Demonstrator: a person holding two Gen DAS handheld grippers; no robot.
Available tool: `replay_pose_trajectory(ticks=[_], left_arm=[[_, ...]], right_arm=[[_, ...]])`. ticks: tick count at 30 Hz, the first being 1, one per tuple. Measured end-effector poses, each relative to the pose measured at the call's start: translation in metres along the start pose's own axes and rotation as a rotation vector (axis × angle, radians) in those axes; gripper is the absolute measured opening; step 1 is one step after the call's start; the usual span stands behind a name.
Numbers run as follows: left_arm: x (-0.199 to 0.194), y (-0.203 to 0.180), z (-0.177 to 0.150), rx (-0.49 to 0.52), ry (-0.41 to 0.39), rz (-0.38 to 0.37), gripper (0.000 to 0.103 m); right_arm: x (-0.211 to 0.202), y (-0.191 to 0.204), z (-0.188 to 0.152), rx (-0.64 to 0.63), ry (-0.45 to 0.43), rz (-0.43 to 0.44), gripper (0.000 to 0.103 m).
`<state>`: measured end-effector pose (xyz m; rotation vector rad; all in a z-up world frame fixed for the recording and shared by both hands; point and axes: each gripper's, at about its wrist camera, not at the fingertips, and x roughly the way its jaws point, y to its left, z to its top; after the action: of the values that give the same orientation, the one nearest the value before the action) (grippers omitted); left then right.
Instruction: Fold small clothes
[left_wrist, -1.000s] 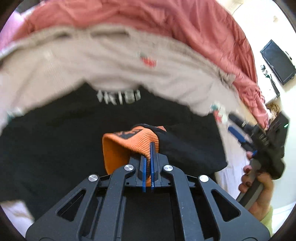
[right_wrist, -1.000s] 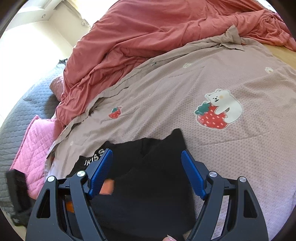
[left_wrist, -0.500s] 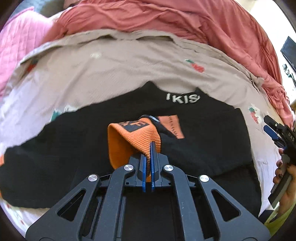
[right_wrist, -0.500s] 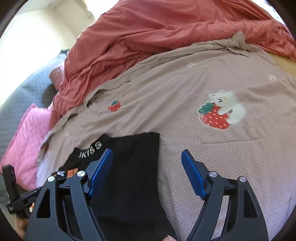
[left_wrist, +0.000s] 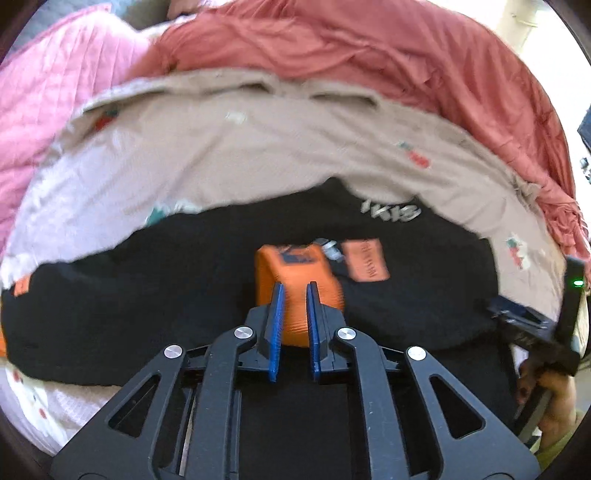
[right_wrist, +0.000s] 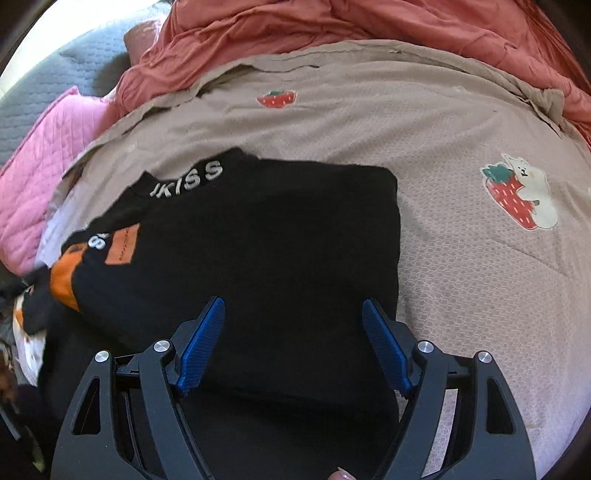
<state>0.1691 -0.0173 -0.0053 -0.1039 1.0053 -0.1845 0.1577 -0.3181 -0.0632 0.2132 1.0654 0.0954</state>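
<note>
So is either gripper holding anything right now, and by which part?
No. The left gripper has parted around the sweater's orange cuff; the right gripper is open above the black sweater.

A home bedroom is shown. A bed is covered by a beige sheet (right_wrist: 369, 122) printed with strawberries and a bear (right_wrist: 524, 195). A rumpled coral-red duvet (left_wrist: 369, 48) and a pink quilted blanket (left_wrist: 48, 88) are heaped behind it, beside grey quilted bedding (right_wrist: 74, 70).

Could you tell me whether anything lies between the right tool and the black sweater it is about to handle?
Nothing visible does. The right tool is open directly over the black sweater, with only bare black fabric between its fingers.
</note>
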Motion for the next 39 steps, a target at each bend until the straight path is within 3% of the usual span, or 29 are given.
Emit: replay_pose_trajectory(ticks=[5,10,12,16,18,20,22,25,27,29,32,34,39], left_arm=[[0.019,-0.041,0.002,0.111,0.051,-0.018,0.026],[0.064,-0.038,-0.013,0.115,0.170,0.079,0.040],[0.072,-0.032,-0.018,0.107,0.183,0.093,0.043],[0.068,-0.026,-0.021,0.098,0.164,0.072,0.048],[0.059,-0.024,-0.020,0.085,0.142,0.057,0.058],[0.044,-0.021,-0.020,0.067,0.113,0.038,0.062],[0.035,-0.020,-0.018,0.051,0.092,0.031,0.064],[0.018,-0.013,-0.018,0.031,0.064,0.025,0.070],[0.006,-0.007,-0.020,0.013,0.049,0.022,0.081],[-0.001,-0.002,-0.021,0.002,0.040,0.021,0.082],[-0.015,0.008,-0.027,-0.004,0.022,0.043,0.094],[-0.024,0.019,-0.033,-0.016,0.010,0.060,0.093],[-0.038,0.057,-0.043,-0.076,0.008,0.109,0.093]], right_arm=[[-0.002,0.008,-0.004,-0.042,0.000,-0.017,0.076],[-0.001,0.008,-0.006,-0.052,0.013,-0.023,0.076],[-0.001,0.008,-0.005,-0.050,0.017,-0.020,0.076],[-0.002,0.010,-0.005,-0.051,0.014,-0.013,0.080],[-0.007,0.015,-0.005,-0.052,-0.007,0.013,0.080],[-0.014,0.024,-0.006,-0.072,-0.038,0.045,0.082],[-0.021,0.037,-0.006,-0.106,-0.073,0.063,0.088],[-0.032,0.057,-0.009,-0.186,-0.127,0.068,0.088],[-0.036,0.069,-0.013,-0.241,-0.157,0.059,0.088],[-0.041,0.081,-0.019,-0.298,-0.183,0.047,0.088],[-0.050,0.098,-0.031,-0.360,-0.219,0.052,0.089],[-0.055,0.107,-0.037,-0.381,-0.237,0.056,0.098],[-0.058,0.132,-0.056,-0.399,-0.254,0.090,0.098]])
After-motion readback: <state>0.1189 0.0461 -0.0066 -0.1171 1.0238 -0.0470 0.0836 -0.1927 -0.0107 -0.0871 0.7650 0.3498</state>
